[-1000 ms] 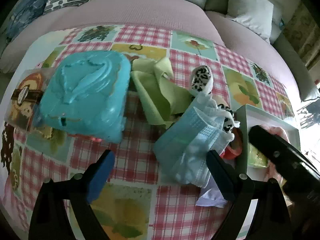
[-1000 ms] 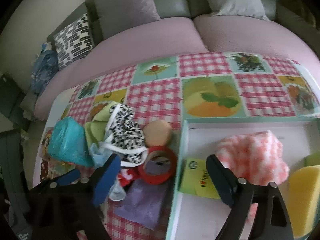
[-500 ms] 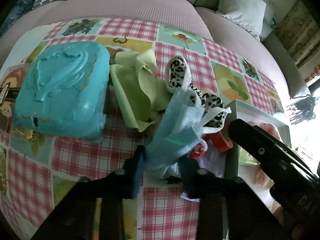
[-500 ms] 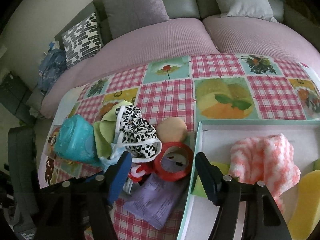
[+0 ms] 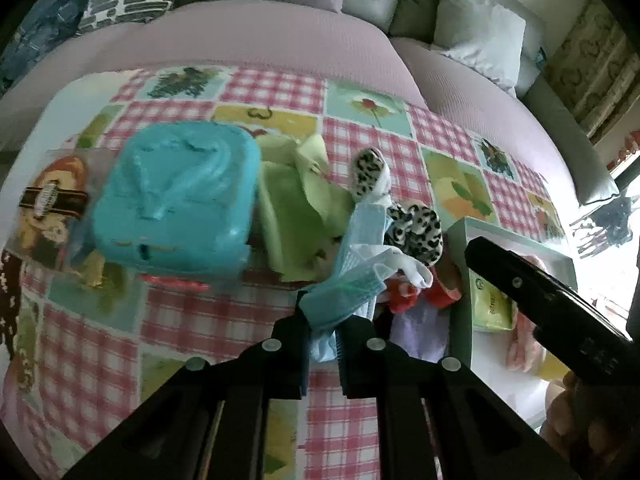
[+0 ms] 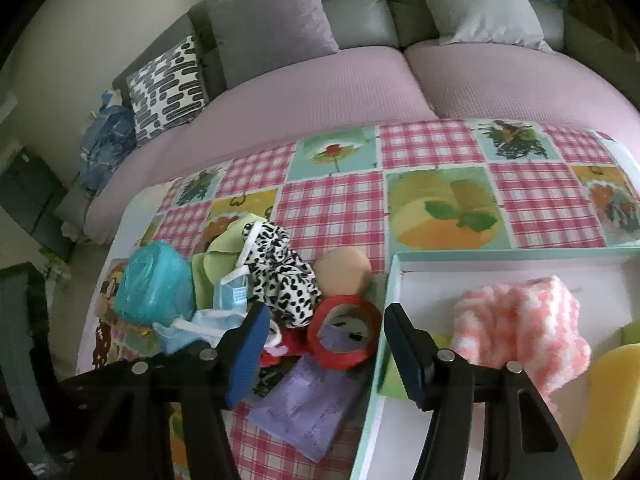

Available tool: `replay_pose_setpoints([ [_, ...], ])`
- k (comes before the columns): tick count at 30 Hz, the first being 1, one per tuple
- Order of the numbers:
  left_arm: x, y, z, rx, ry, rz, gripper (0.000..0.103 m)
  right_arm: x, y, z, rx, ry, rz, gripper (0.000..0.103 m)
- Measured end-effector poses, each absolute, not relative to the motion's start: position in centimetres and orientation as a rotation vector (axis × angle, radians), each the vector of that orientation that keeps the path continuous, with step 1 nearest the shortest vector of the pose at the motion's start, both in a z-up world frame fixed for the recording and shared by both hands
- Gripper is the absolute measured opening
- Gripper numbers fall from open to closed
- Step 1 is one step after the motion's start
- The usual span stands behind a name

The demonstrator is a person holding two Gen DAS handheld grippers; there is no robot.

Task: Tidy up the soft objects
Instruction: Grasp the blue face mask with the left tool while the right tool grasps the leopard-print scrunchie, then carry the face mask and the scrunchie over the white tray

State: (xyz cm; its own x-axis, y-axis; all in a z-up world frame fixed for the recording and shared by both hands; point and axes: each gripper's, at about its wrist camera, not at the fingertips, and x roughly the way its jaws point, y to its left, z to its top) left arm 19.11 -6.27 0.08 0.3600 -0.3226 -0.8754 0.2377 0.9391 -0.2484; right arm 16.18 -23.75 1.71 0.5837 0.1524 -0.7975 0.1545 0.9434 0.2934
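Two black grippers work over a checked, picture-print counter. Nearest, the left gripper (image 5: 323,330) has its jaws pinched tight on a pleated blue face mask (image 5: 352,276), lifted off the pile. The right gripper (image 6: 324,344) hangs with jaws wide apart, holding nothing, above a red tape roll (image 6: 345,332). Farther off, the white tray (image 6: 480,258) holds a fluffy pink-white cloth (image 6: 520,320) and a yellow sponge (image 6: 604,404).

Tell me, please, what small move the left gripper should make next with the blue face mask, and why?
Probably lift it straight up a little. The left gripper is shut on the blue face mask, whose white straps lie tangled with the leopard-print fabric; a short lift should free it before carrying it to the white box.
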Motion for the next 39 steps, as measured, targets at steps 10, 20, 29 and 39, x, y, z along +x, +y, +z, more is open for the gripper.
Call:
replay_pose_setpoints([
  [10, 19.4, -4.7, -0.3, -0.084, 1.159, -0.303, 0.011, 17.4, -21.8, 0.8, 0.322, 0.964, 0.058, 0.053],
  [20, 19.7, -4.5, -1.0, -0.077, 1.182, -0.281, 0.011, 18.8, -20.9, -1.0, 0.327, 0.997, 0.064, 0.042],
  [29, 20.0, -4.6, -1.4, -0.078, 1.194, -0.270, 0.011, 18.5, -21.3, -1.0, 0.341, 0.990, 0.044, 0.019],
  [39, 20.3, -4.4, -1.8, -0.067, 1.204, -0.236, 0.011, 17.5, -21.9, 0.2, 0.330, 0.964, 0.029, 0.013],
])
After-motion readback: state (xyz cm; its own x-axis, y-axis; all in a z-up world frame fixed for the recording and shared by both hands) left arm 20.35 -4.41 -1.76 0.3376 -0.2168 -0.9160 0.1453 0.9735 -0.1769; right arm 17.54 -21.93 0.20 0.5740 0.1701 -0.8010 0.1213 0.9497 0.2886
